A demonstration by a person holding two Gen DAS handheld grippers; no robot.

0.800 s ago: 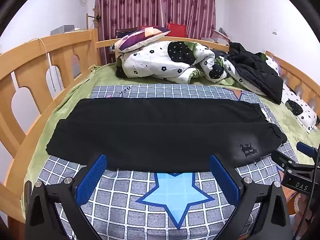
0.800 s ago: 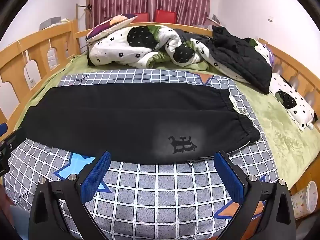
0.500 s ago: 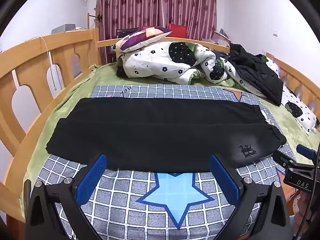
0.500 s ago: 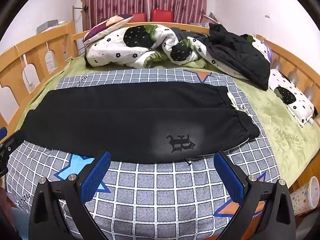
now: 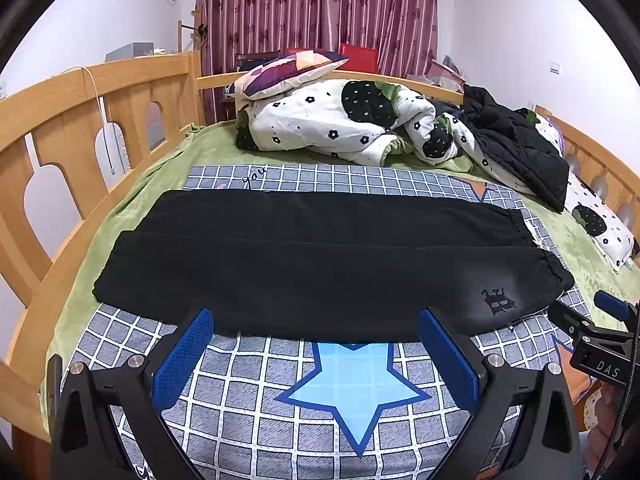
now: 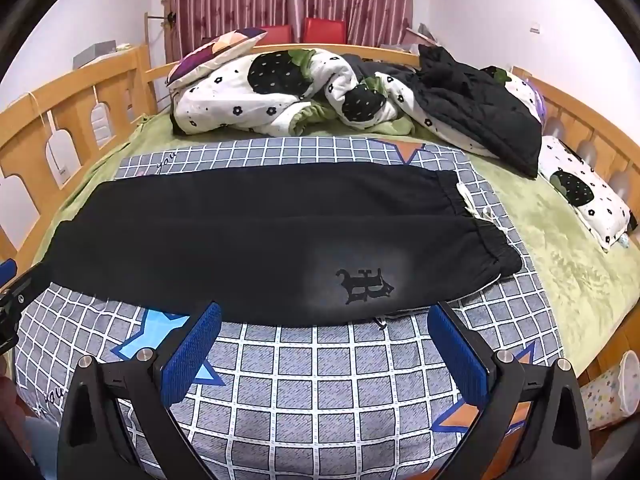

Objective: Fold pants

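Black pants (image 5: 320, 256) lie flat across the checked blanket (image 5: 344, 384), legs side by side, cuffs at the left, elastic waistband at the right. A dark logo (image 6: 364, 286) marks the near leg by the waist. My left gripper (image 5: 316, 328) is open and empty, hovering just before the pants' near edge. My right gripper (image 6: 326, 320) is open and empty, near the logo end of that edge. The right gripper's tip shows at the right edge of the left wrist view (image 5: 596, 336). The pants also fill the right wrist view (image 6: 260, 236).
A bunched white floral duvet (image 5: 340, 124), a patchwork pillow (image 5: 288, 74) and a black jacket (image 5: 516, 148) lie at the bed's far side. Wooden rails (image 5: 80, 120) edge the bed. A small patterned bin (image 6: 612, 392) stands on the floor at the right.
Both grippers have shifted slightly; the pants lie as before and both grippers stay open.
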